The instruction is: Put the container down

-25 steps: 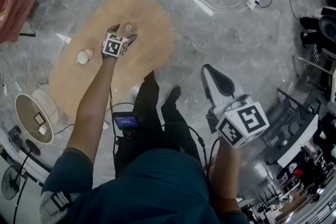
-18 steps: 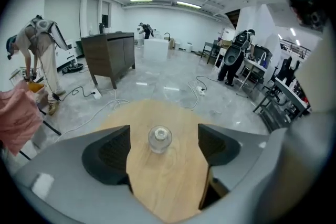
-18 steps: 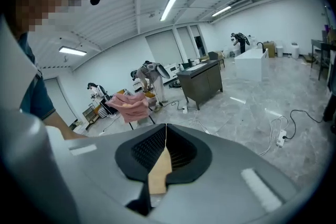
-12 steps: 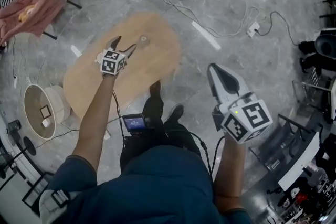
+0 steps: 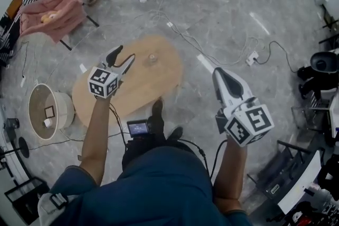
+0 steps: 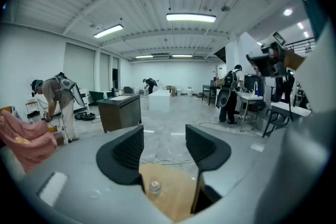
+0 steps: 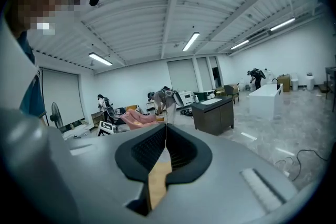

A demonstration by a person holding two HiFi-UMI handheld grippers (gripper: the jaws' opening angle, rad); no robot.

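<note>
Reading this as put-down done, we're on the retreat. The container [image 5: 152, 57] stands upright on the oval wooden table [image 5: 132, 93], near its far edge, with nothing touching it. The left gripper [image 5: 122, 57] hangs above the table just to the left of it and well clear. Its jaws have just been closing, but the left gripper view shows a gap between the pads with nothing in it, only the container down below on the wood. The right gripper [image 5: 220, 75] is off to the right over bare floor with its jaws pressed together and empty; a sliver of table shows through the slit. To finish cleanly we'd keep the left gripper high and pull it back towards the body rather than across the container, since a sideways clip looks enough to tip something that small. We'd also leave the right where it is and mind the cables [image 5: 185, 37] on the floor beyond the table. On contents: the container looks clear and we can't tell whether anything is in it. The round tub [image 5: 62, 108] on the floor left of the table holds a small square card [image 5: 49, 111] and a small white bit [image 5: 47, 123].
</note>
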